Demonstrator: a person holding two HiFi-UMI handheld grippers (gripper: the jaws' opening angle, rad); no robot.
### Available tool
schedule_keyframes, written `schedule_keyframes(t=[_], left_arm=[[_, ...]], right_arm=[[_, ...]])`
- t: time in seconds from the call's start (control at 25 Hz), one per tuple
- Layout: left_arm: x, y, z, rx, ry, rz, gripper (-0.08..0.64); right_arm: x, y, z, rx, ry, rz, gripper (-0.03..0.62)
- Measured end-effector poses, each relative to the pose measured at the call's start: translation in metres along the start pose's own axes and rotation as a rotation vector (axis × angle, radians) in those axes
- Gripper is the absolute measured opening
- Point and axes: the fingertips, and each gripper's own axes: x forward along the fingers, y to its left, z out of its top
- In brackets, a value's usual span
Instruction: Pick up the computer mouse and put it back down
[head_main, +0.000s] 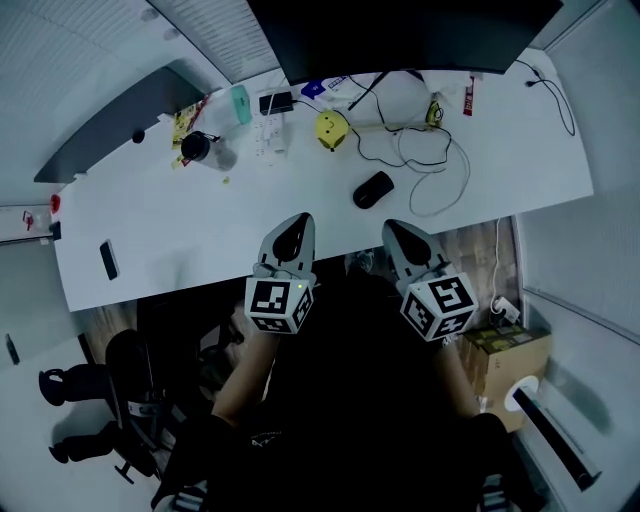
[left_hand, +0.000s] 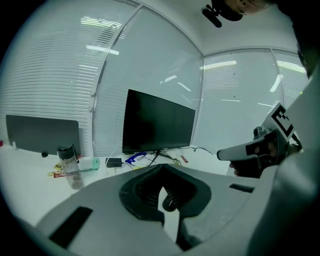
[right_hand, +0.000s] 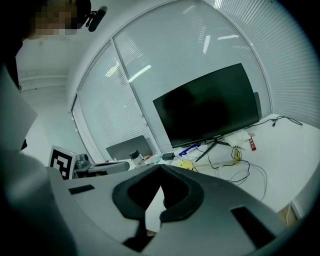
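While left claw (head_main: 296, 222), right claw (head_main: 393, 230) hang closed, empty, at desk (head_main: 190, 265) edge, mouse (head_main: 373, 189) beyond.

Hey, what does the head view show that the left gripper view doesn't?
Only the head view: the computer mouse lying on the desk, and a phone near the desk's left edge. Only the left gripper view: the monitor with its dark screen seen from the front. Both: the monitor, the bottle and the right gripper.
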Motion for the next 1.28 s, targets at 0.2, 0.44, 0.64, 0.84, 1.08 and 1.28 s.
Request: schedule_keyframes(t=[0.2,0.44,0.64,0.84,1.08,1.28], left_arm=[[-0.007,-0.009,0.005,-0.001,-0.036,0.012,0.008],[-0.01,-0.025,0.032,0.046,-0.095,-0.011,0.008],[-0.014,-0.04,0.071,0.063,-0.177,-0.031,0.008],[-0.03,-0.05,0.117,0.084,-0.289,-0.045,0.008],[-0.049,-0.049,0.143,0.105,-0.348,-0.029,0.008],[-0.059,-0.047,0.155,0.121,-0.382,-0.023,0.008]], right_arm=[[-0.007,0.003,0.002,-0.045,-0.005,0.002,-0.002],[-0.021,0.003,0.025,-0.054,-0.068,-0.002,-0.002],[-0.032,0.006,0.058,-0.1,-0.141,-0.002,-0.002],[-0.047,0.014,0.09,-0.116,-0.217,0.013,-0.002],[-0.067,0.028,0.13,-0.149,-0.321,0.041,-0.002],[-0.073,0.034,0.141,-0.195,-0.353,0.039,-0.002]])
